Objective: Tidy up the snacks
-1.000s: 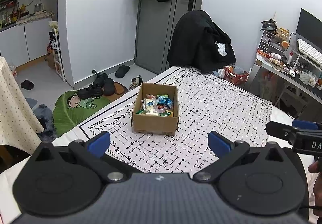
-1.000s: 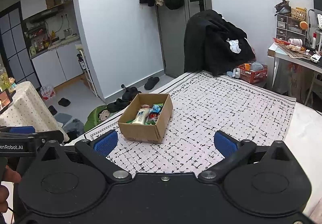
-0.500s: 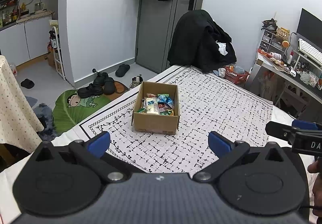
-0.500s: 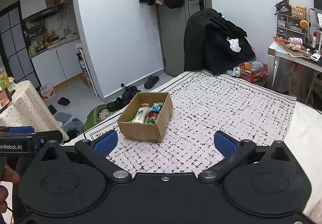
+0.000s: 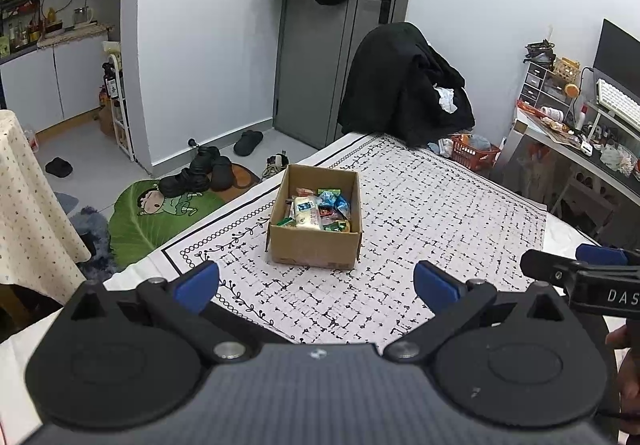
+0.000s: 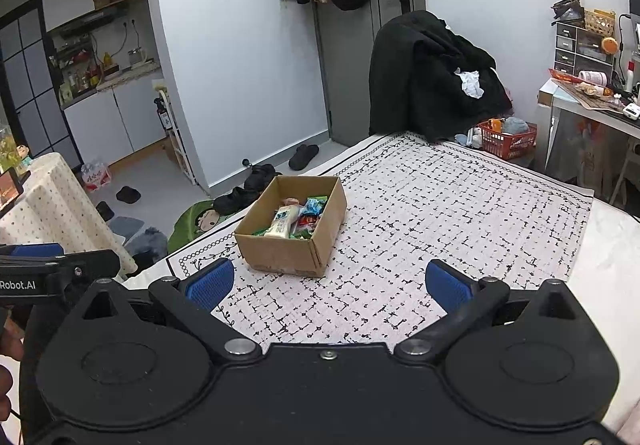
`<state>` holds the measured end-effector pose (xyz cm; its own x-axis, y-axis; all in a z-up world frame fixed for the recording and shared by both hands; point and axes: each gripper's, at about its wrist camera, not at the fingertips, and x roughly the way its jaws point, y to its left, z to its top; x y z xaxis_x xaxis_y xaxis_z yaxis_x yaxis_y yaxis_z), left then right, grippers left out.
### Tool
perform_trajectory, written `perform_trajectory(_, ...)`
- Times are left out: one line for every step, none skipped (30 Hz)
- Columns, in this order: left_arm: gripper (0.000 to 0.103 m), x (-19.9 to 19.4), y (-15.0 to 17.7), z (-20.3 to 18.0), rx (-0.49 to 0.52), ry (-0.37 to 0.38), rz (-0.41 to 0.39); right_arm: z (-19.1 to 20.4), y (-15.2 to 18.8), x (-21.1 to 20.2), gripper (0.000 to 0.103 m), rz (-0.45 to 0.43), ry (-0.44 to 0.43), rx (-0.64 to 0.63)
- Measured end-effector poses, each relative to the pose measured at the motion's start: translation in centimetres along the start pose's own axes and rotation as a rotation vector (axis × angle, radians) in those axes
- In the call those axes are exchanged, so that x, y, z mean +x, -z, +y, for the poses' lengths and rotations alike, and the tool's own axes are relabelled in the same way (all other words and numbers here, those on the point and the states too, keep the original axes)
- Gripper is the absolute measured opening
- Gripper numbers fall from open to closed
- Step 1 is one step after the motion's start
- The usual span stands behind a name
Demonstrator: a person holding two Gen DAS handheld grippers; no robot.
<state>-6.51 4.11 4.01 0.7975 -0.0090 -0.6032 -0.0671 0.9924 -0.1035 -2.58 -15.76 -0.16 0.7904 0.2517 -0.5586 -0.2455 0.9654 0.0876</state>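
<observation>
A brown cardboard box (image 5: 314, 251) (image 6: 282, 256) stands on the black-and-white patterned tablecloth (image 5: 440, 229) (image 6: 440, 213). Several snack packets fill it, among them a long white pack (image 5: 306, 211) (image 6: 285, 221) and blue and green wrappers (image 5: 335, 201). My left gripper (image 5: 316, 285) hangs open above the near part of the table, well short of the box, nothing between its blue pads. My right gripper (image 6: 328, 283) is likewise open and empty, with the box ahead and slightly left. Each gripper shows at the edge of the other's view.
A chair draped in black clothing (image 5: 404, 93) stands at the table's far end. A cluttered desk (image 5: 580, 133) is on the right, a red basket (image 6: 506, 139) on the floor. Shoes and a green mat (image 5: 156, 213) lie beyond the table's left edge.
Both views have shifted only slightly; the box sits a touch higher in the frames. Both grippers stay open and empty.
</observation>
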Motion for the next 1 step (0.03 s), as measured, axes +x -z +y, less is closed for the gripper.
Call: perform_trajectory(0.103, 0.09, -0.02, 0.09, -0.006, 0.000, 0.002, -0.03, 0.04, 0.17, 0.103, 0.003, -0.001, 0.000)
